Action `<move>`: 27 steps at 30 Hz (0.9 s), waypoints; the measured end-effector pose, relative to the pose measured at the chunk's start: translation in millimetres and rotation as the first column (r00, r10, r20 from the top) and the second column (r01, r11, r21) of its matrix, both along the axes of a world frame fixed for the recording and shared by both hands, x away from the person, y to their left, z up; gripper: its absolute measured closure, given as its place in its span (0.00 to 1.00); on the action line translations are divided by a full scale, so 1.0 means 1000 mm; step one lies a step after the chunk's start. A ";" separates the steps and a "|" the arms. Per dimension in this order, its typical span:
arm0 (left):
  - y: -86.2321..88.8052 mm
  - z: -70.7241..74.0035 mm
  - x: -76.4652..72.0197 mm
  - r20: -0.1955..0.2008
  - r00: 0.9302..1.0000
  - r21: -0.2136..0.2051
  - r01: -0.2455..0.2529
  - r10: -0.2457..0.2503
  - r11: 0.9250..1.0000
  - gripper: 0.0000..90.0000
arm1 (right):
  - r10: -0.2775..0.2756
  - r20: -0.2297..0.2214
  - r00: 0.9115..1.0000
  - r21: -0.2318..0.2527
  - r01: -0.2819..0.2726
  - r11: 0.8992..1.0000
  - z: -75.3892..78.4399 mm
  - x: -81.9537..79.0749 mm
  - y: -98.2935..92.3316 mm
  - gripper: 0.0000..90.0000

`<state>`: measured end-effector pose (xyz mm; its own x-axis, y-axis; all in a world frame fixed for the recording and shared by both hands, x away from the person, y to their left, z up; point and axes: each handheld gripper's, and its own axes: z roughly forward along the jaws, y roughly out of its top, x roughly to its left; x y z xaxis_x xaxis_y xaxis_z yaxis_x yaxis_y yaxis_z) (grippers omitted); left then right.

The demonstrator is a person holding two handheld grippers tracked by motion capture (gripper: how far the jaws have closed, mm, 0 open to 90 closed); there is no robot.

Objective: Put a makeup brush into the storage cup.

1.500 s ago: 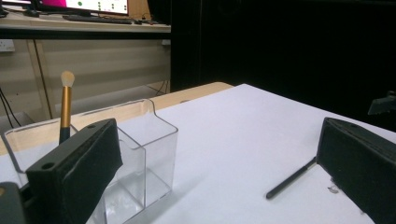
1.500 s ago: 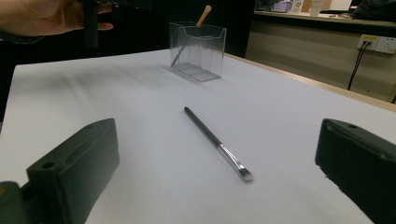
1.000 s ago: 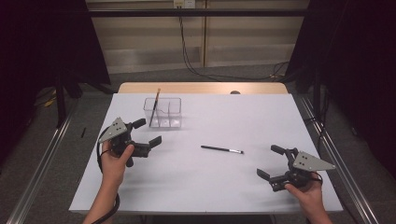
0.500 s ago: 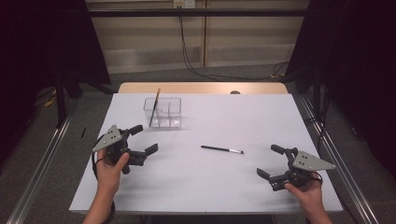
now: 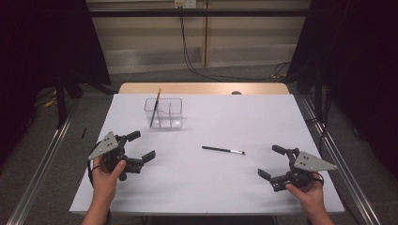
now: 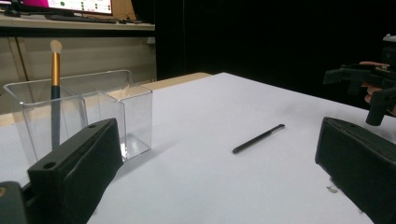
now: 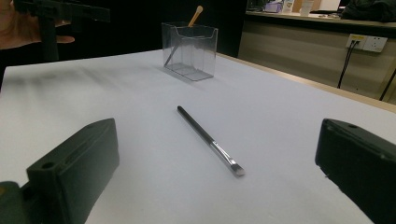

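Since a second ago our left gripper has drawn back from the box toward the near left of the table, while the right gripper has stayed where it was.

At the far left we hold the left gripper in our left hand, its jaws spread wide with nothing between them, low over the white tabletop. In the left gripper view the two black jaws stand well apart, framing the box and the loose brush beyond.

Further right and farther back stands the clear box, divided into compartments. One brush with an orange handle leans in its left end, bristles up; the left gripper view shows its pale tip above the rim.

Near the middle of the table the loose brush lies flat, thin and black, its silver ferrule end pointing right. It is well apart from the box and from both grippers, and lies between the two of them.

At the right, near the front edge, our right hand holds the right gripper, jaws likewise spread and empty. In the right gripper view the loose brush lies straight ahead between the open jaws, ferrule end nearest, with the box behind it.
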<state>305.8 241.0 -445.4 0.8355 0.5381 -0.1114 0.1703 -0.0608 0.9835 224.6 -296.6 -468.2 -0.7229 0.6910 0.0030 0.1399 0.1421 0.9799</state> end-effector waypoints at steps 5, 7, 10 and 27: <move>0.005 -0.003 -0.006 -0.003 1.000 0.005 -0.003 0.003 1.000 0.00 | 0.001 0.000 1.000 0.000 -0.001 1.000 0.000 0.001 0.000 0.00; 0.007 -0.003 -0.008 -0.003 1.000 0.011 -0.006 0.006 1.000 0.00 | 0.001 -0.002 1.000 -0.001 -0.001 1.000 0.000 0.001 0.000 0.00; 0.009 -0.004 -0.011 -0.001 1.000 0.013 -0.001 0.001 1.000 0.00 | 0.003 0.000 1.000 -0.002 -0.003 1.000 0.000 0.002 0.001 0.00; 0.028 -0.007 -0.025 0.035 0.999 0.006 -0.026 0.026 1.000 0.01 | 0.005 -0.003 1.000 -0.001 -0.005 1.000 0.000 0.008 0.004 0.00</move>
<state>281.1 268.8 -452.3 0.8246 0.5602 -0.0789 0.1376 -0.0632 0.9885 232.8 -292.7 -468.0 -0.7264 0.6872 0.0050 0.1425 0.1435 0.9793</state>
